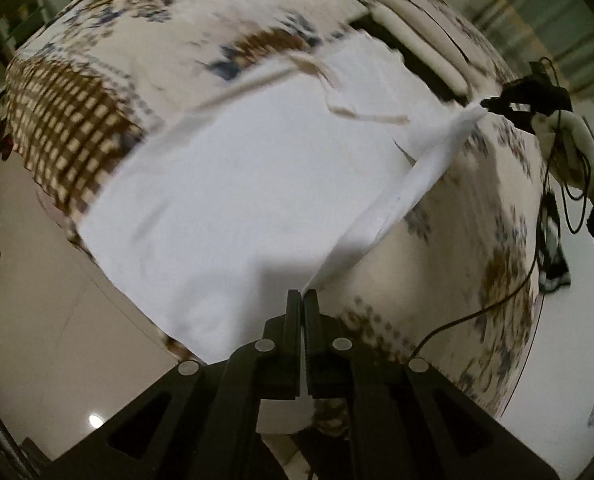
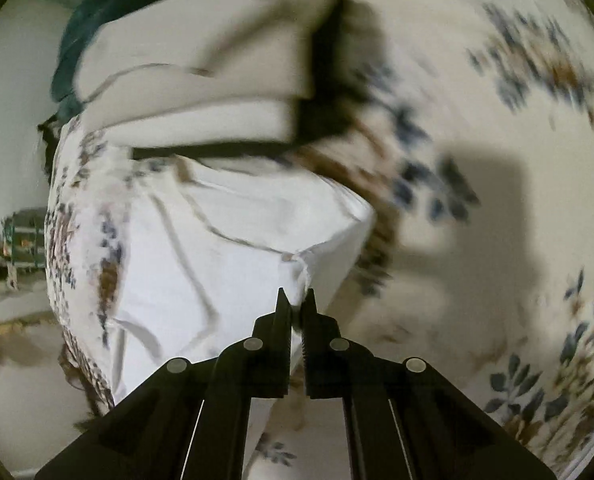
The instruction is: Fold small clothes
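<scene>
Now we hold the white garment pinched in both the left hand-held gripper and right hand-held gripper; keep its edge taut and level over the floral bedspread.

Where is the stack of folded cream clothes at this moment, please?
In the right wrist view, the stack of folded cream clothes sits upper left on the floral bedsheet, just beyond the white garment.
</scene>
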A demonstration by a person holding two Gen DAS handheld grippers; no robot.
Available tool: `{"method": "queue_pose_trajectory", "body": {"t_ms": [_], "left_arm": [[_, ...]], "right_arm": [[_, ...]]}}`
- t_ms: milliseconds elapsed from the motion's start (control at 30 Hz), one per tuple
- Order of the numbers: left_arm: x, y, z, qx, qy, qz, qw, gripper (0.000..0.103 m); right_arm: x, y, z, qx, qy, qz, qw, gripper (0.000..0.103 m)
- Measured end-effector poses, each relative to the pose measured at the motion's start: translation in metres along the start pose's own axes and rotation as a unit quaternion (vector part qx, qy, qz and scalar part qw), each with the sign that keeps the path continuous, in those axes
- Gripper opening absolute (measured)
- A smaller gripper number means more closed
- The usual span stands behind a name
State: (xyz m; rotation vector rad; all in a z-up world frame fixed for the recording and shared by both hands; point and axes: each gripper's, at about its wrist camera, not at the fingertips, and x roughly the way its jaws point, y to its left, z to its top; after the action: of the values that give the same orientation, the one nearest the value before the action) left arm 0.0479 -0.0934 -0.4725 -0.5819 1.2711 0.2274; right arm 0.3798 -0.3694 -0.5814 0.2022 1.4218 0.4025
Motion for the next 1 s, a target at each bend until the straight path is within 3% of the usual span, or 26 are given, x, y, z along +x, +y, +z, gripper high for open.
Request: {"method": "queue_pose_trajectory", "body": {"t_ms": [200,400,633,767,833,867,900,933,967,1000], "left_arm": [[0.003,0.066,0.048,-0.044,-0.002,-0.009,0.999,0.0],[0.028,0.125,0.086,-0.085,0.004,-0.009,0.9964,0.0],[0.055,0.173,0.107,-0.106,0.031,-0.012,0.9938,0.0],[0.082,0.199,0.112,-0.124,0.084,-0.015,0.9885,0.003],[0.086,0.211,0.111,-0.134,0.1,-0.018,0.9858,0.015],[0.084,0.216,0.11,-0.133,0.102,-0.022,0.9856,0.019],[0.081,0.218,0.11,-0.131,0.1,-0.026,0.9859,0.024],[0.076,0.22,0.109,-0.125,0.095,-0.035,0.987,0.027],[0.074,0.22,0.11,-0.117,0.094,-0.041,0.9878,0.031],[0.073,0.22,0.109,-0.108,0.095,-0.044,0.9886,0.045]], "right_arm": [[0.017,0.122,0.041,-0.067,-0.007,-0.049,0.997,0.004],[0.086,0.21,0.066,-0.101,0.005,-0.117,0.988,0.004],[0.15,0.256,0.079,-0.108,0.029,-0.147,0.983,0.004],[0.18,0.259,0.082,-0.092,0.047,-0.164,0.981,0.005],[0.184,0.253,0.081,-0.07,0.064,-0.146,0.985,0.01],[0.18,0.25,0.078,-0.06,0.068,-0.129,0.988,0.024],[0.172,0.247,0.07,-0.05,0.072,-0.11,0.99,0.049],[0.163,0.244,0.062,-0.046,0.072,-0.097,0.992,0.059],[0.151,0.241,0.049,-0.047,0.068,-0.088,0.993,0.065],[0.135,0.238,0.029,-0.056,0.064,-0.086,0.993,0.065]]}}
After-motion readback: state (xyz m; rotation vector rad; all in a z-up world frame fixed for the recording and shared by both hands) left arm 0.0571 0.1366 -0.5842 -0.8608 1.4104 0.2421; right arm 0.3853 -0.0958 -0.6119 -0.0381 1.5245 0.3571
